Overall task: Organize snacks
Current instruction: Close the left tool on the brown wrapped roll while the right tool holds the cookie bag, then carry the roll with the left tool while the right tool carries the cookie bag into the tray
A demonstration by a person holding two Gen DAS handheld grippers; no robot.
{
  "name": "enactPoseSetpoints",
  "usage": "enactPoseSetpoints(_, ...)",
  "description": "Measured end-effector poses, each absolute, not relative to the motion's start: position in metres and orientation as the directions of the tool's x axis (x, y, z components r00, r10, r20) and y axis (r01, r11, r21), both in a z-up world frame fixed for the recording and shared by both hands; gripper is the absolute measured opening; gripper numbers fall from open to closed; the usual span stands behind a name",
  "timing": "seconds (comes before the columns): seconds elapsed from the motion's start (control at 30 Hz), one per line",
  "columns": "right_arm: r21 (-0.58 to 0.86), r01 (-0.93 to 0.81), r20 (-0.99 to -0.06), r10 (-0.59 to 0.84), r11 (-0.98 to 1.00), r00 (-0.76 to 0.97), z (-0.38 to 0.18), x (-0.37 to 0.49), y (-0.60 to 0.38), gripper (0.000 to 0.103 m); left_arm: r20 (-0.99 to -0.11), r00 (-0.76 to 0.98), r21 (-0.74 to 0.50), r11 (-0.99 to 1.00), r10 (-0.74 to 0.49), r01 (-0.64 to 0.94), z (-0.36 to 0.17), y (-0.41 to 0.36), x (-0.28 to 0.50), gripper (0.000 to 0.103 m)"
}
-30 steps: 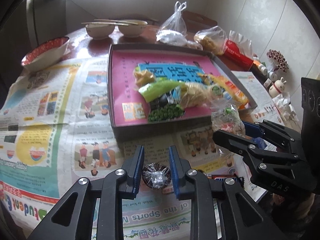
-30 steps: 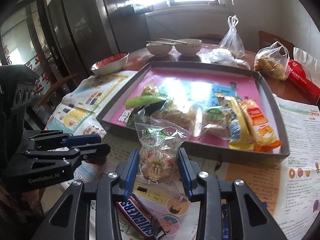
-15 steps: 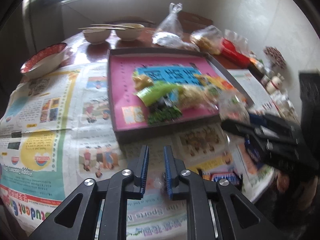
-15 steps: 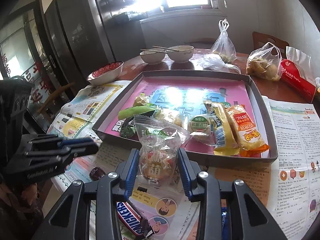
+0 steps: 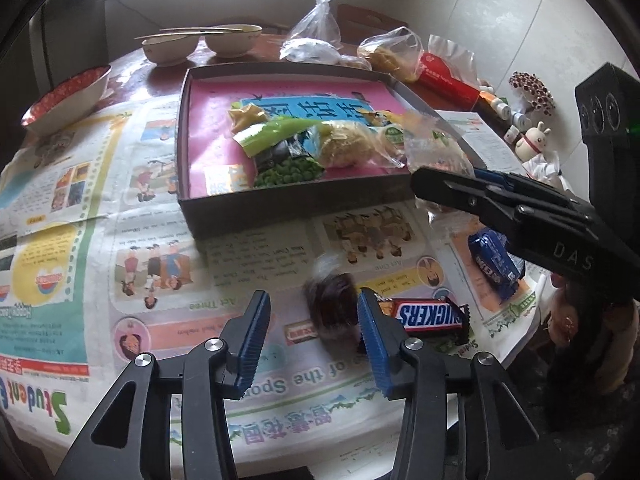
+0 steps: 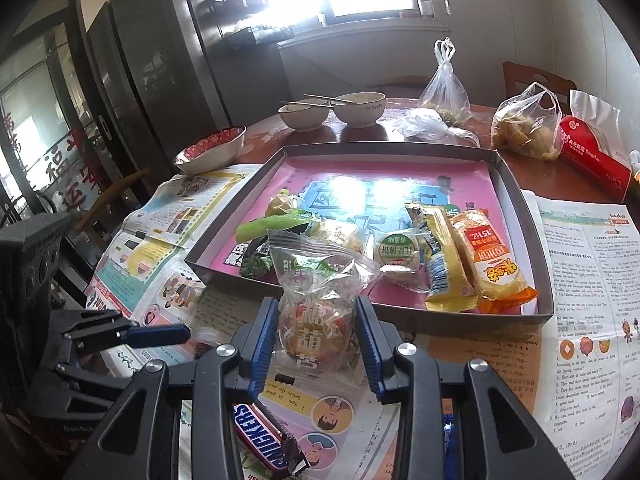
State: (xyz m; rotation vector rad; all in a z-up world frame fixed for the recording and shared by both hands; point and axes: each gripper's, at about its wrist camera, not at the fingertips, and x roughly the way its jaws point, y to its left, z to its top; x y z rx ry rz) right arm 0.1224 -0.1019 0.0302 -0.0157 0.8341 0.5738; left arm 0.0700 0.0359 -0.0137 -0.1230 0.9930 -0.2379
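Note:
My left gripper (image 5: 312, 300) hovers low over the newspaper and its jaws are opening. A small dark wrapped candy (image 5: 332, 308), blurred, lies between them near the right finger, and the left finger stands clear of it. My right gripper (image 6: 316, 304) is shut on a clear packet (image 6: 320, 276) with a round red-and-yellow snack inside, held just in front of the tray's near wall (image 6: 440, 312). In the left wrist view that right gripper (image 5: 440, 184) and its packet (image 5: 436, 152) sit at the tray's (image 5: 280, 200) near right corner. Several snack packets lie in the pink-lined tray.
A Snickers bar (image 5: 428, 314) and a blue packet (image 5: 496, 264) lie on the newspaper (image 5: 120, 240) right of the candy. Behind the tray stand two bowls with chopsticks (image 6: 332, 110), a red-patterned bowl (image 6: 212, 150), plastic bags (image 6: 524, 128) and a red tissue pack (image 6: 592, 152). Small figurines (image 5: 528, 140) sit far right.
The left gripper's jaws have parted from around the dark candy, which now lies blurred on the newspaper nearer the Snickers bar. The right gripper keeps its packet, almost still.

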Motion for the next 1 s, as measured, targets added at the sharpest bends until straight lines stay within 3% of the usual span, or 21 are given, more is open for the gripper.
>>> enactPoseSetpoints(0.43, 0.217, -0.484, -0.7, 0.481, 0.848, 0.528, 0.029, 0.125, -0.105, 0.039, -0.823, 0.511, -0.187, 0.968, -0.247, 0.166, -0.02, 0.017, 0.086, 0.045)
enactPoseSetpoints(0.53, 0.22, -0.482, -0.699, 0.482, 0.848, 0.529, 0.03, 0.125, -0.105, 0.039, -0.831, 0.493, -0.201, 0.966, -0.257, 0.165, -0.024, 0.014, 0.091, 0.028)
enactPoseSetpoints(1.0, 0.236, -0.43, -0.674, 0.466, 0.871, 0.574, 0.042, 0.148, -0.128, 0.039, -0.772, 0.604, -0.19, 0.978, -0.2, 0.081, 0.019, 0.043, 0.107, 0.028)
